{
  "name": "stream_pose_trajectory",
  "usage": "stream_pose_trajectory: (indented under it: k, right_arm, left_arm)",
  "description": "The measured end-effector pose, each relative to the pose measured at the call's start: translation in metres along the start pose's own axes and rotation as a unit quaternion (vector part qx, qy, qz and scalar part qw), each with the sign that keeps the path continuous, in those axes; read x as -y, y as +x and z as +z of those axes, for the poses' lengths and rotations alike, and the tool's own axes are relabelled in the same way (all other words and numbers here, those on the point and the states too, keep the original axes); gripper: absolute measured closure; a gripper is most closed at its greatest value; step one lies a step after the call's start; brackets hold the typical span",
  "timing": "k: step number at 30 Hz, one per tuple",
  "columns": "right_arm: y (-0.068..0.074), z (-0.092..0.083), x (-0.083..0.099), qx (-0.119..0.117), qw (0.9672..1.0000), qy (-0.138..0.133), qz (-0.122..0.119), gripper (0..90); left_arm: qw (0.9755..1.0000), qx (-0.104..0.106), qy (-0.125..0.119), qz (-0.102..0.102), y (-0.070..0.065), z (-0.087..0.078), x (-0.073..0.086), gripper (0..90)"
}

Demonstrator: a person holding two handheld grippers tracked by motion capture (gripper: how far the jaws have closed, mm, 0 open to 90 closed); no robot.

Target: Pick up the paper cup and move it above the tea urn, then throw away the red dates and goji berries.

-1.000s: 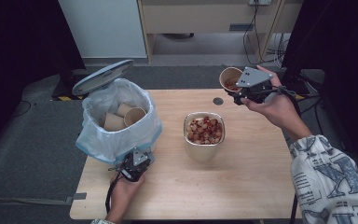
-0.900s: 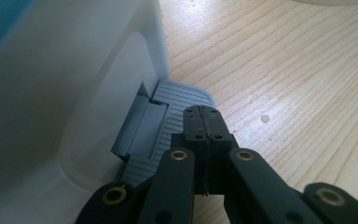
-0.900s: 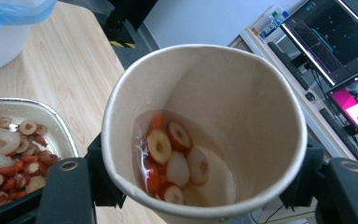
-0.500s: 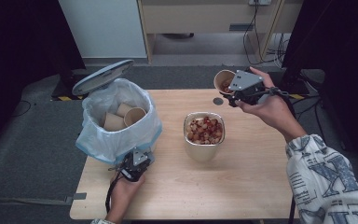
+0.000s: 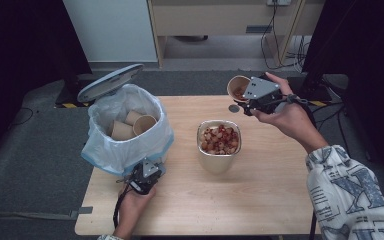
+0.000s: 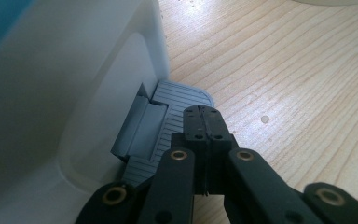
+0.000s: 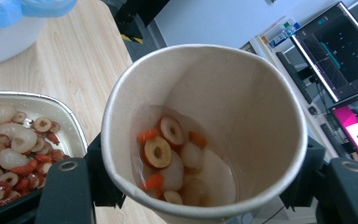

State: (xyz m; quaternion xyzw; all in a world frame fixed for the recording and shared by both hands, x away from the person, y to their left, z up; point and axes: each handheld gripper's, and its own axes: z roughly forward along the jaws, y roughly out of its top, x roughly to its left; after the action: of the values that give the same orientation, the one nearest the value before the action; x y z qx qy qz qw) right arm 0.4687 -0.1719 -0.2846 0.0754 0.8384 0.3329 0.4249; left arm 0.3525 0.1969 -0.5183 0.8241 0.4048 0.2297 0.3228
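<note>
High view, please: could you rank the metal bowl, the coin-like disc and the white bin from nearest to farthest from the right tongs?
1. The coin-like disc, on the table just beside the right tongs, towards the bin's side.
2. The metal bowl, mid-table, nearer the person than the tongs.
3. The white bin, at the table's left side, with the left tongs at its base.
</note>
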Motion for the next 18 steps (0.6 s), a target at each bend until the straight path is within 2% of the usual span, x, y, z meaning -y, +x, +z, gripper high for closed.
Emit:
stream_pose_trajectory:
  k: [4, 14, 18]
  right_arm:
    - [0.0027, 0.0002, -0.0017, 0.000, 0.9999, 0.006, -0.013, 32.3]
    - [0.0036, 0.0009, -0.0027, -0.001, 0.9999, 0.005, -0.015, 32.3]
    - [0.0048, 0.0008, -0.0036, 0.002, 0.9997, 0.007, -0.023, 32.2]
  left_arm:
    - [1.0000, 0.000, 0.000, 0.000, -0.0002, 0.0002, -0.0001, 89.8]
    - [1.0000, 0.000, 0.000, 0.000, -0.0001, 0.0001, -0.0001, 89.8]
    - [1.0000, 0.000, 0.000, 0.000, -0.0001, 0.0002, -0.0002, 89.8]
